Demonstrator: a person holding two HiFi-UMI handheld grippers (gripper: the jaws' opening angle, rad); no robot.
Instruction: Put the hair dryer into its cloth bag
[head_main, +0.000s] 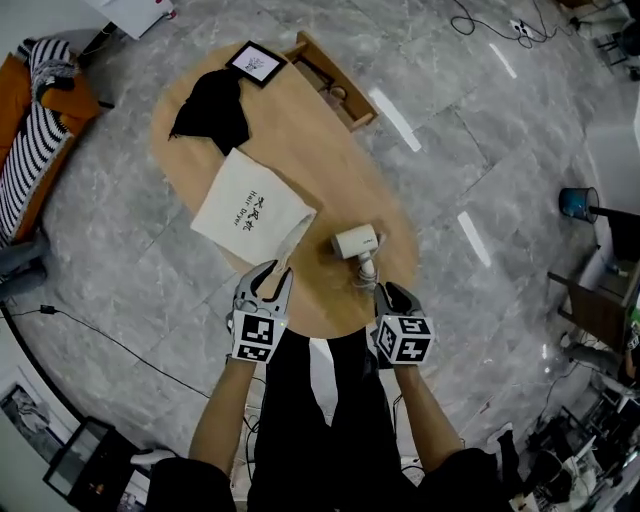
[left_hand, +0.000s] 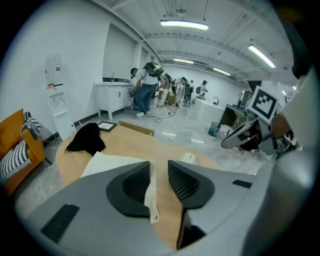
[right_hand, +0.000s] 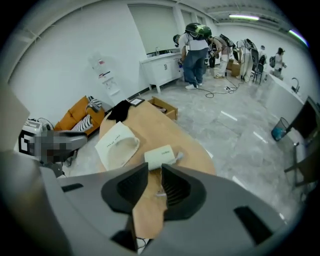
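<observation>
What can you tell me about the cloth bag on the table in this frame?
The cloth bag is cream fabric with dark lettering printed mid-panel. It lies flat on the wooden table, its mouth turned toward the hair dryer close beside it and gaping slightly. A strip of its fabric at the near corner runs between the parted jaws of the left gripper, resting against one of them.

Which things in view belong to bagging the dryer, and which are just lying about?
Belongs to the job:
- white boxy hair dryer
- cream cloth bag with black print

Just lying about:
- crumpled black cloth
- black-framed picture
- open wooden box
</observation>
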